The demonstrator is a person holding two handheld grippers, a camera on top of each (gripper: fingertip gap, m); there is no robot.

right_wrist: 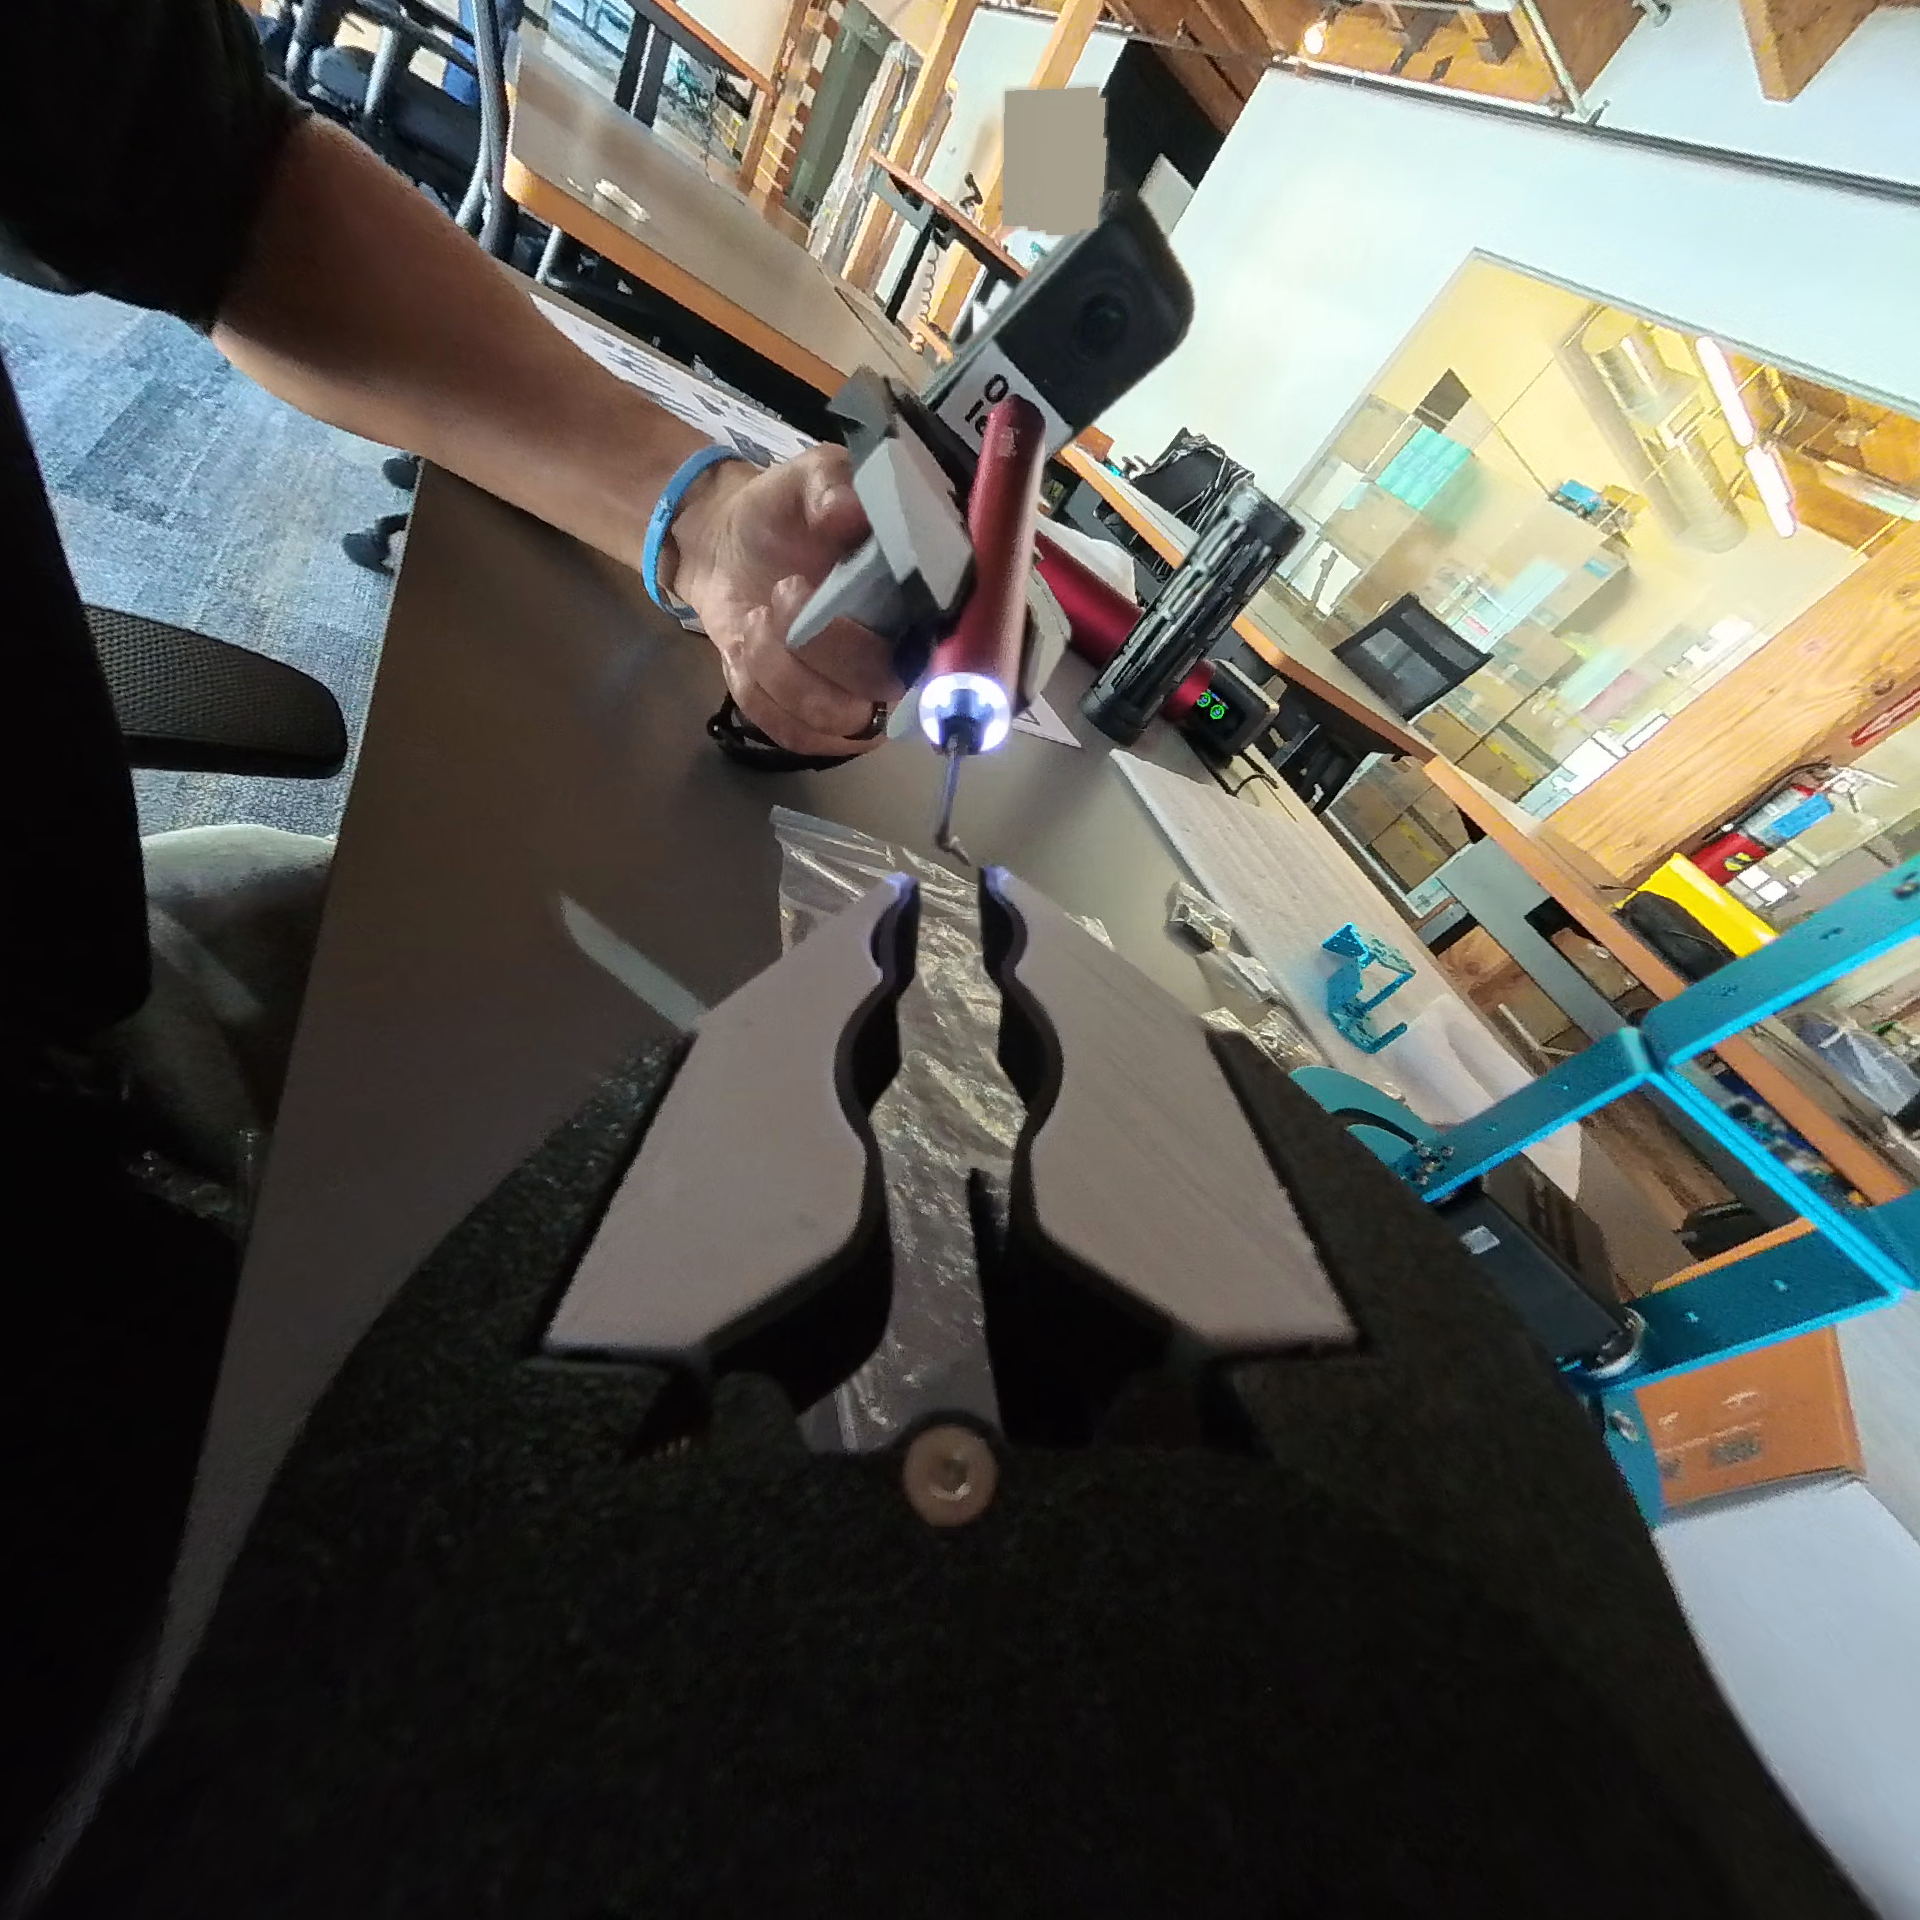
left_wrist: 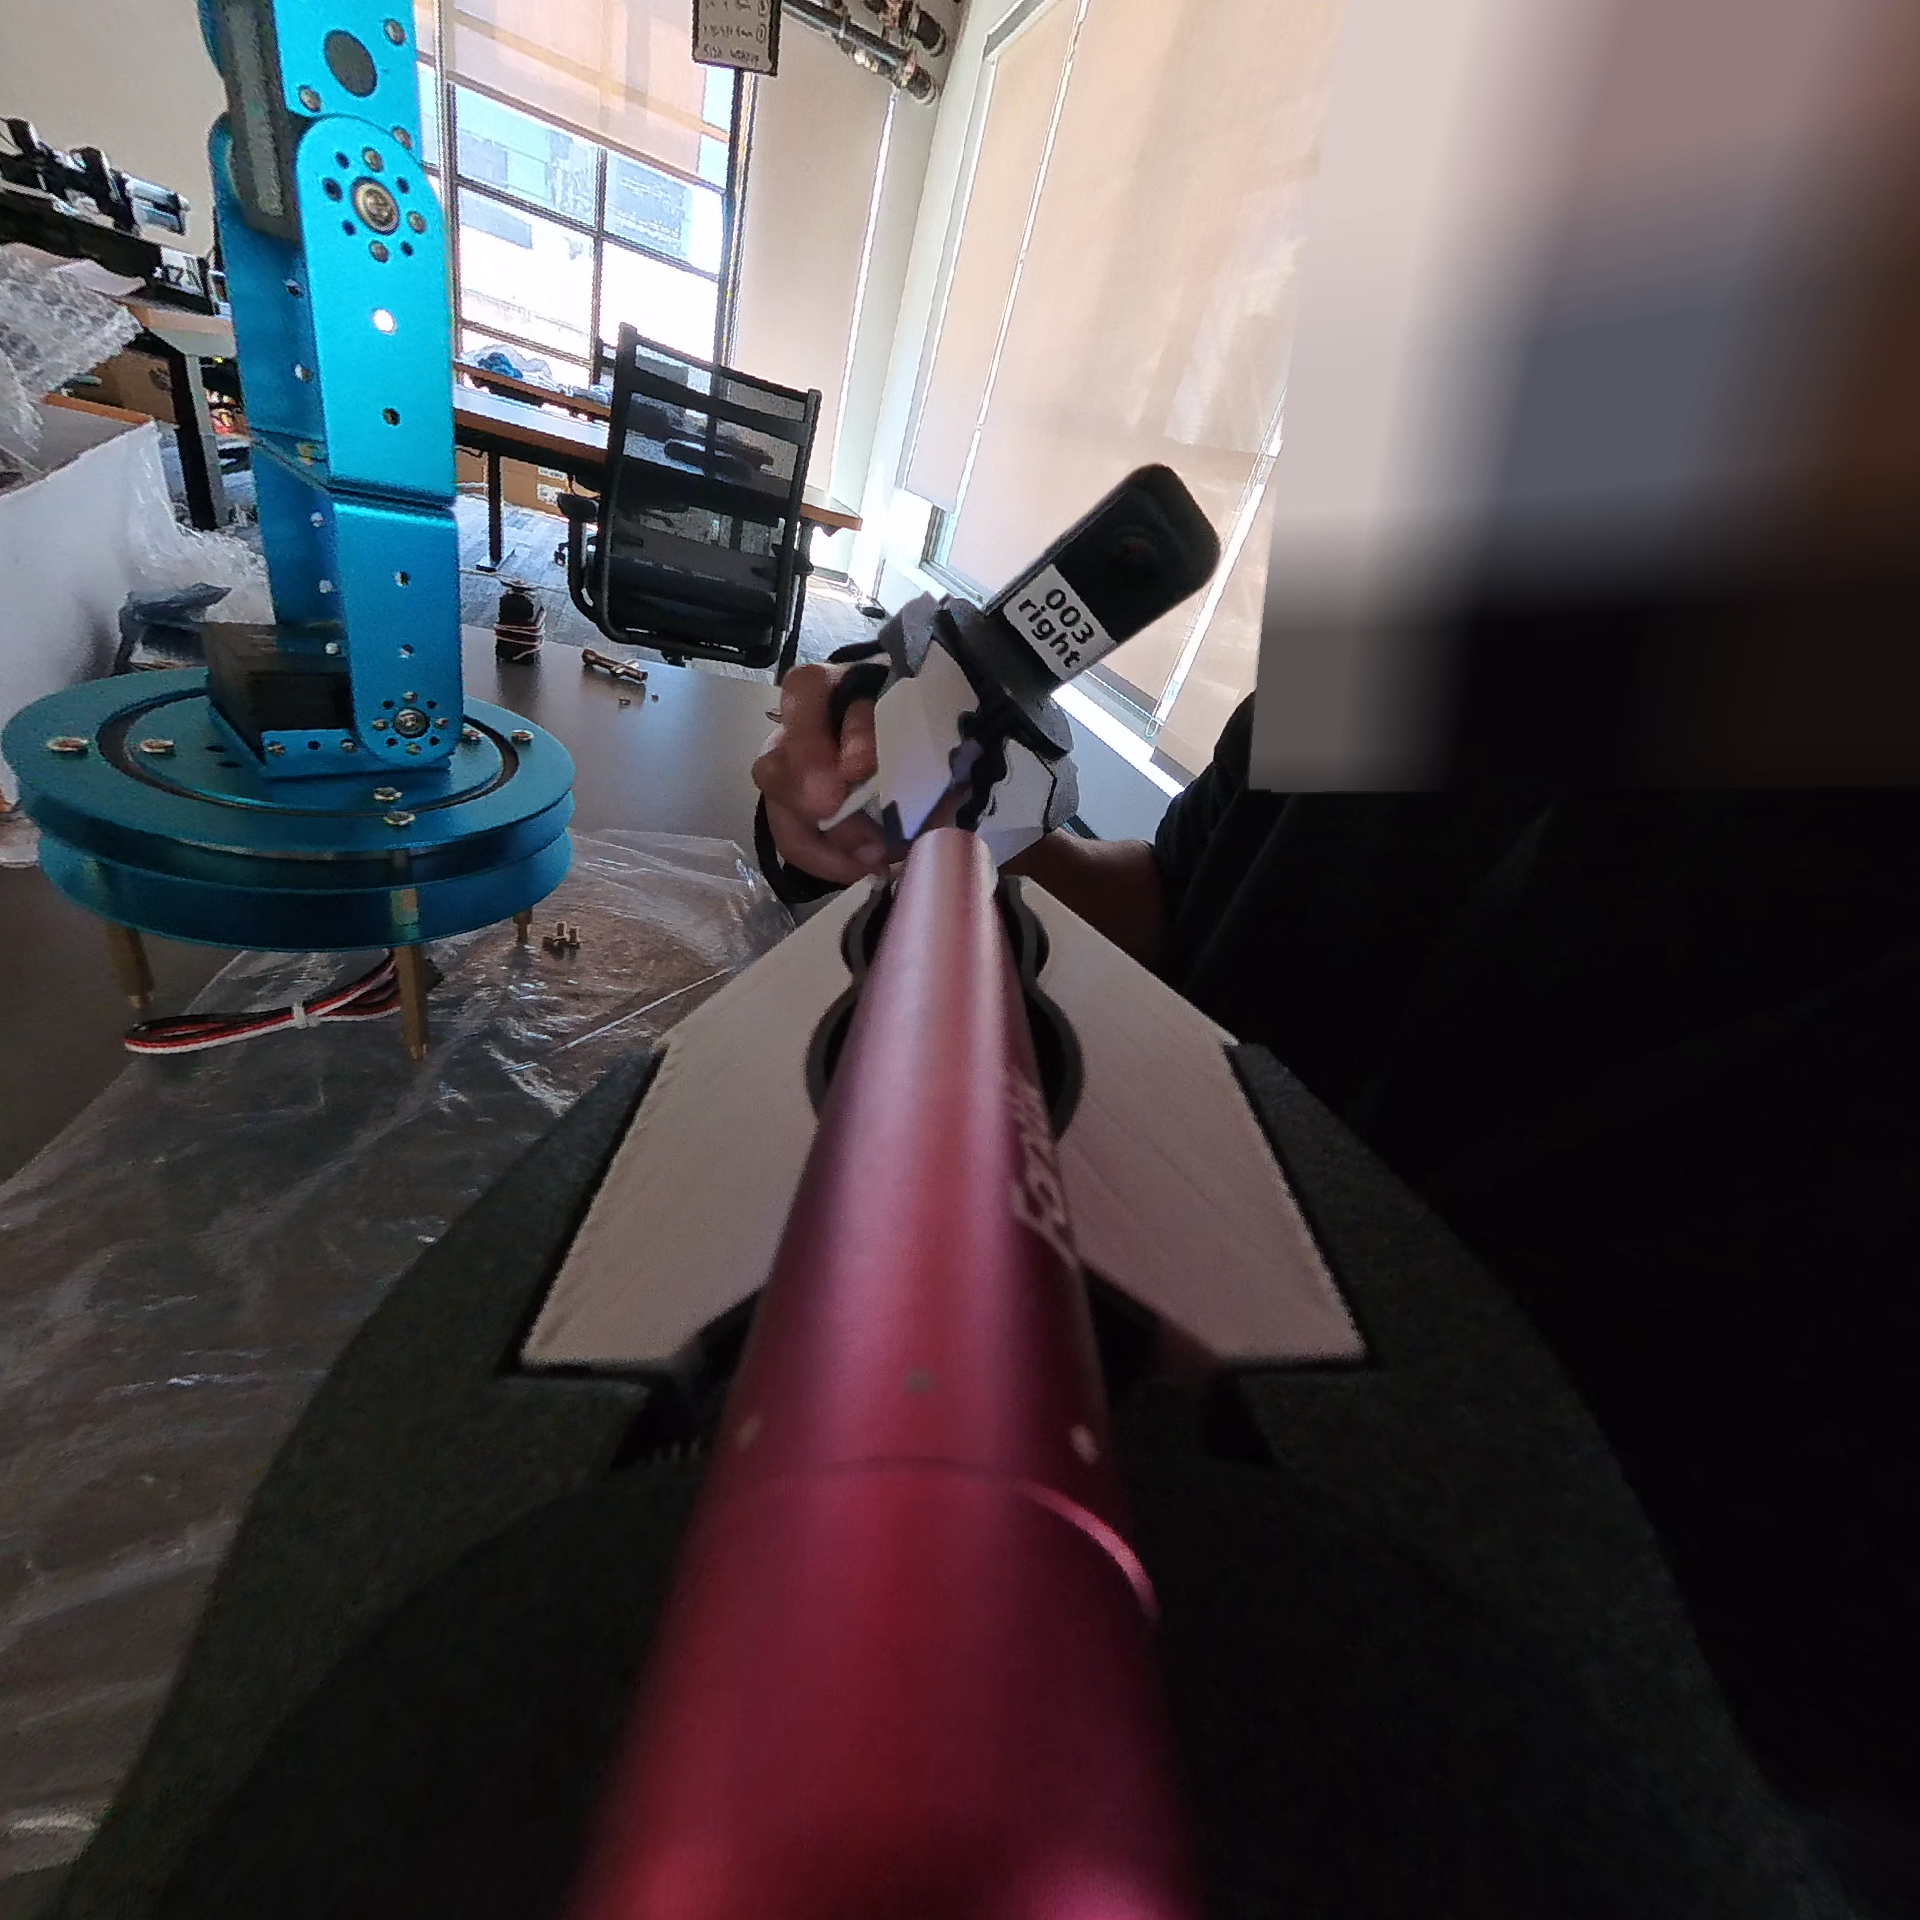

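Left hand-held gripper (left_wrist: 940,883): its two white fingers (left_wrist: 727,1132) are clamped round the barrel of a red electric screwdriver (left_wrist: 914,1351), which runs forward between them and out past their tips. In the right wrist view the same screwdriver (right_wrist: 987,540) shows its lit ring of lamps and a thin bit pointing down at the right hand-held gripper (right_wrist: 948,883), whose fingers stand slightly apart and hold nothing; the bit tip hangs just beyond their tips.

Surroundings: a dark counter (left_wrist: 665,748) carries a sheet of clear plastic film (left_wrist: 260,1195). Near its far left edge stands a blue metal robot arm (left_wrist: 332,436) on a round base, with a bundle of red, black and white wire (left_wrist: 260,1023) beside its legs.

Handling, as judged: the screwdriver looks rigid, smooth-skinned metal, light but apt to slip; mid-barrel is the surest hold.
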